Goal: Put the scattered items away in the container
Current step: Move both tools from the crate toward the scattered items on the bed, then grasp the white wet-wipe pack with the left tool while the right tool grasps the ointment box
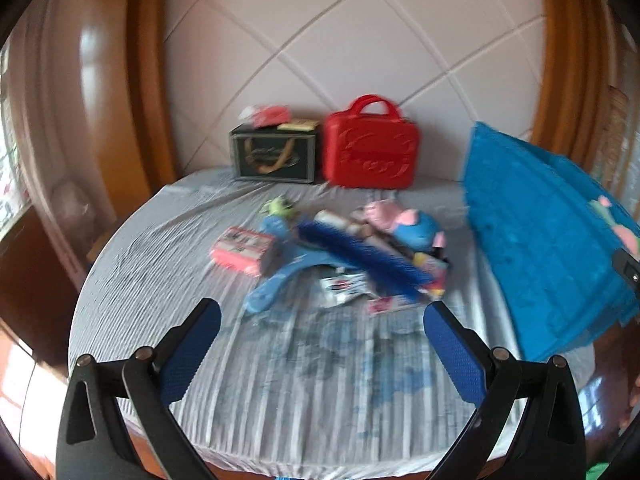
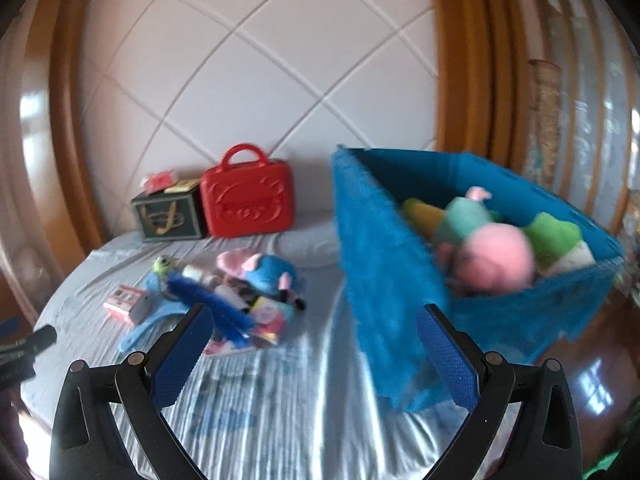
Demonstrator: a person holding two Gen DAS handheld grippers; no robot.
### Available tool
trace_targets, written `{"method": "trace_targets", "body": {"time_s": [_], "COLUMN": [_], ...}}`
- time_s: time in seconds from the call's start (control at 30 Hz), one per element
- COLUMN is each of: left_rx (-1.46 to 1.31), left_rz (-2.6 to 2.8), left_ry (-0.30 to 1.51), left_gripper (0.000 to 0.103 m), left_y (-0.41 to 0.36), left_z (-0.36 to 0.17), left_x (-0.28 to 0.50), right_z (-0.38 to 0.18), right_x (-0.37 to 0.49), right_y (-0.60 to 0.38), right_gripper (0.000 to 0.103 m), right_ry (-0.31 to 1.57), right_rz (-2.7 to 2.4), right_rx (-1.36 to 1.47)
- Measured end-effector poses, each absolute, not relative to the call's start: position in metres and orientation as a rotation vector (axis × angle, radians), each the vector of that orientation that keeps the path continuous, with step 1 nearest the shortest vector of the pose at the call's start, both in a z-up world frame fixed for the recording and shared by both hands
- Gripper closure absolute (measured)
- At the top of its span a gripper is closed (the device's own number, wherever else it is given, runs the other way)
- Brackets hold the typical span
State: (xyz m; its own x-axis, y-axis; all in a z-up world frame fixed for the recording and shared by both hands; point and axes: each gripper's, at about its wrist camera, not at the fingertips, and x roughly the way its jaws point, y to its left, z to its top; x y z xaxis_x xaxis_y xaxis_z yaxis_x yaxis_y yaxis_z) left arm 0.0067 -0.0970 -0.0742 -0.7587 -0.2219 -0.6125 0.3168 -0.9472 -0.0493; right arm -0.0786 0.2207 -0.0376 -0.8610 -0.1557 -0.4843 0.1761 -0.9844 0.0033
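Right gripper (image 2: 312,344) open, empty; blue bin (image 2: 384,280) holding plush toys (image 2: 492,256)

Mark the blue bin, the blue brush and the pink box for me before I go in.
blue bin (image 2: 384,264), right wrist view, on its near outer wall.
blue brush (image 1: 360,258), left wrist view, mid-length on the bristles.
pink box (image 1: 240,248), left wrist view, on its top face.

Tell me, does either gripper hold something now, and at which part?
Nothing is held. The left gripper and right gripper are both open and empty above the bed sheet.
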Motion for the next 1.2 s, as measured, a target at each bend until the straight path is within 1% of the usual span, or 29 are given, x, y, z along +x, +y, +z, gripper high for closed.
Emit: {"method": "trace_targets", "body": {"time_s": [0.07,0.17,0.3,0.47,0.6,0.63,0.67,0.7,0.73,0.77,0.8,0.93,1.03,1.13,1.2], "left_rx": [0.903,0.917,1.027,1.205,1.283,1.298,1.321,1.344,1.365,1.380,1.397,1.448,1.469,1.460,1.494], "left_rz": [-2.666,-2.624,-2.610,-2.622,-2.694,-2.711,-2.728,-2.745,-2.762,-2.772,-2.782,-2.811,-2.836,-2.843,-2.817], "left_ry": [0.205,0.181,0.167,0.169,0.139,0.127,0.122,0.127,0.129,0.122,0.105,0.071,0.051,-0.052,-0.089], "left_gripper": [0.000,0.000,0.000,0.000,0.005,0.008,0.009,0.009,0.009,0.009,0.009,0.009,0.009,0.009,0.009], "left_y": [-0.117,-0.149,-0.184,-0.211,-0.205,-0.198,-0.192,-0.187,-0.181,-0.175,-0.168,-0.145,-0.129,-0.112,-0.104], "left_z": [-0.083,-0.102,-0.134,-0.179,-0.207,-0.214,-0.221,-0.228,-0.235,-0.240,-0.247,-0.270,-0.279,-0.286,-0.297], "left_x": [0.003,-0.014,-0.042,-0.088,-0.121,-0.129,-0.138,-0.146,-0.153,-0.159,-0.166,-0.191,-0.208,-0.224,-0.234], "right_z": [-0.044,-0.055,-0.078,-0.123,-0.163,-0.171,-0.181,-0.190,-0.199,-0.208,-0.216,-0.246,-0.257,-0.265,-0.271], "right_x": [-0.085,-0.100,-0.131,-0.168,-0.181,-0.184,-0.186,-0.190,-0.194,-0.197,-0.201,-0.216,-0.222,-0.227,-0.230], "right_y": [0.201,0.174,0.132,0.086,0.064,0.061,0.059,0.058,0.058,0.058,0.057,0.058,0.064,0.070,0.074], "right_gripper": [0.000,0.000,0.000,0.000,0.000,0.001,0.003,0.010,0.022,0.028,0.031,0.031,0.031,0.031,0.031], "right_ry": [0.108,0.100,0.085,0.071,0.086,0.098,0.109,0.108,0.095,0.083,0.073,0.069,0.068,0.068,0.066], "right_rz": [-2.867,-2.804,-2.723,-2.662,-2.662,-2.665,-2.667,-2.664,-2.655,-2.648,-2.641,-2.613,-2.610,-2.592,-2.579], "right_rx": [0.728,0.737,0.852,1.059,1.170,1.189,1.212,1.235,1.263,1.291,1.315,1.372,1.390,1.408,1.424]}}
